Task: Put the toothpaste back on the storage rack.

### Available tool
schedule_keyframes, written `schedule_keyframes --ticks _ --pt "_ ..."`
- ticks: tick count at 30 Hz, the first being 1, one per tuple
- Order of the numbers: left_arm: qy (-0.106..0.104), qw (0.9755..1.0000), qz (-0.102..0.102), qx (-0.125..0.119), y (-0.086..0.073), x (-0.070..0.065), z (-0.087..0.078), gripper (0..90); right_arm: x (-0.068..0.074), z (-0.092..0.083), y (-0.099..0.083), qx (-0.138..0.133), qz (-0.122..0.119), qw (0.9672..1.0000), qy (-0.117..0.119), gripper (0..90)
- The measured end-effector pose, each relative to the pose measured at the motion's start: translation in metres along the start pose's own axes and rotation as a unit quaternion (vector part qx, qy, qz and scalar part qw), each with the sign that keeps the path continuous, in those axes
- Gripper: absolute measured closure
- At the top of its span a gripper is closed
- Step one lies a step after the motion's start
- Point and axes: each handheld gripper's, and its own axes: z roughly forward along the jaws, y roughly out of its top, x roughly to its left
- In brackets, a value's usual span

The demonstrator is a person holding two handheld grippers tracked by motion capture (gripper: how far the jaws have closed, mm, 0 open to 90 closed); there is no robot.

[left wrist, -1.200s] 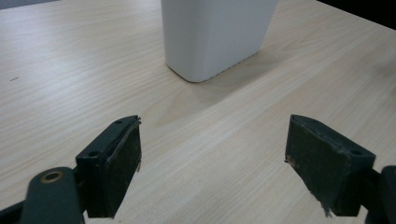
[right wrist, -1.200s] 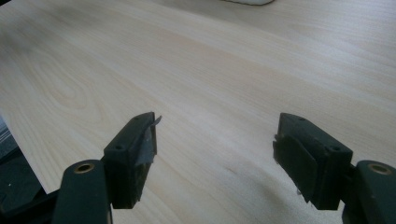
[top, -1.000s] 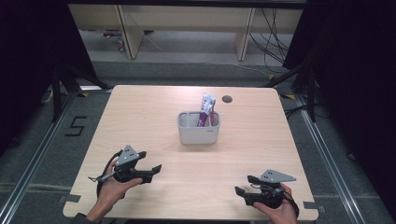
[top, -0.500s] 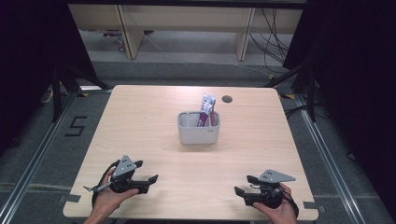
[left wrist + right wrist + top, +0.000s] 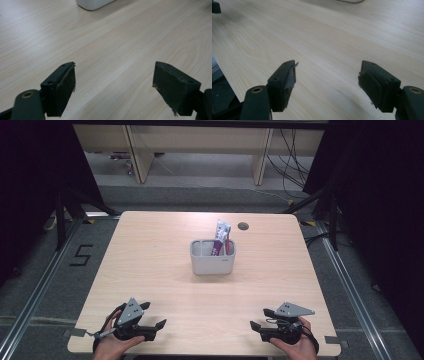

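bare table [image 5: 165, 285] before holder [image 5: 212, 263]

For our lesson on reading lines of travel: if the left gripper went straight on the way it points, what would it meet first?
Probably the grey plastic holder mid-table: the open left gripper points across bare light wooden table towards it, though depth is uncertain.

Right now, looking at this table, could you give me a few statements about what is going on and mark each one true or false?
1. The pale grey two-compartment plastic holder stands near the middle of the light wooden table. True.
2. The purple-and-white toothpaste tube lies flat on the table. False: it stands upright in the holder's right compartment.
3. The left gripper has its jaws apart with nothing between them. True.
4. The right gripper is clamped on the holder. False: it is open, near the table's front edge, far from the holder.
5. Both grippers are held in a person's hands. True.
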Motion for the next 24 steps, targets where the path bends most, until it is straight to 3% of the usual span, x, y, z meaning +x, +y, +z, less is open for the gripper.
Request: schedule_keyframes --ticks 2,5,6,7,8,9,11,12,17,19,21,22,24 --pt "-0.005 0.9999 0.011 0.012 -0.0003 -0.0001 -0.0024 17.3 0.0013 -0.0013 -0.0001 0.006 0.001 1.0 0.002 30.4" --pt "0.004 0.9993 0.029 0.024 -0.0024 -0.0023 -0.0036 17.5 0.0019 0.0 -0.0005 0.005 0.003 1.0 0.008 30.0" --pt "0.002 0.9994 0.025 0.023 -0.0039 -0.0045 -0.0032 17.6 0.0035 0.0002 -0.0009 0.007 0.008 0.9999 0.007 29.6" --pt "0.0 0.9992 0.028 0.028 -0.0047 -0.005 -0.0033 17.6 0.0008 0.0011 -0.0005 0.003 -0.014 0.9999 0.006 29.0" --pt "-0.003 0.9996 0.02 0.021 -0.0059 -0.0071 -0.002 17.6 0.0025 0.0007 -0.0006 0.01 -0.004 0.9999 0.009 28.2" --pt "-0.004 0.9989 0.031 0.034 -0.0057 -0.0065 -0.0035 17.6 0.0019 0.0013 -0.0005 0.006 -0.009 0.9999 0.009 27.8" --pt "-0.003 0.9995 0.021 0.024 -0.0065 -0.0087 -0.0022 17.6 0.0012 0.0017 -0.0002 0.004 -0.016 0.9998 0.009 25.8" --pt "-0.004 0.9991 0.029 0.032 -0.0062 -0.0073 -0.0032 17.6 0.0014 0.0021 -0.0004 0.005 -0.015 0.9998 0.008 23.7" --pt "0.0 0.9987 0.031 0.04 -0.0081 -0.0039 -0.0006 17.6 0.0054 0.006 -0.0012 0.015 -0.007 0.9998 0.009 18.5" --pt "0.002 0.9992 0.021 0.033 -0.0089 -0.0052 0.0006 17.6 0.0065 0.0055 -0.001 0.015 -0.006 0.9997 0.016 18.1" --pt "-0.001 0.9988 0.029 0.039 -0.0084 -0.0041 -0.0001 17.6 0.0052 0.0054 -0.0005 0.02 -0.013 0.9994 0.024 17.1" --pt "0.001 0.9988 0.029 0.039 -0.0084 -0.0043 -0.0001 17.6 0.0063 0.0052 -0.0007 0.018 -0.013 0.9997 0.01 16.8" --pt "0.004 0.9992 0.023 0.032 -0.0092 -0.0047 0.0015 17.6 0.0061 0.0053 -0.0008 0.017 -0.018 0.9997 0.005 16.9"
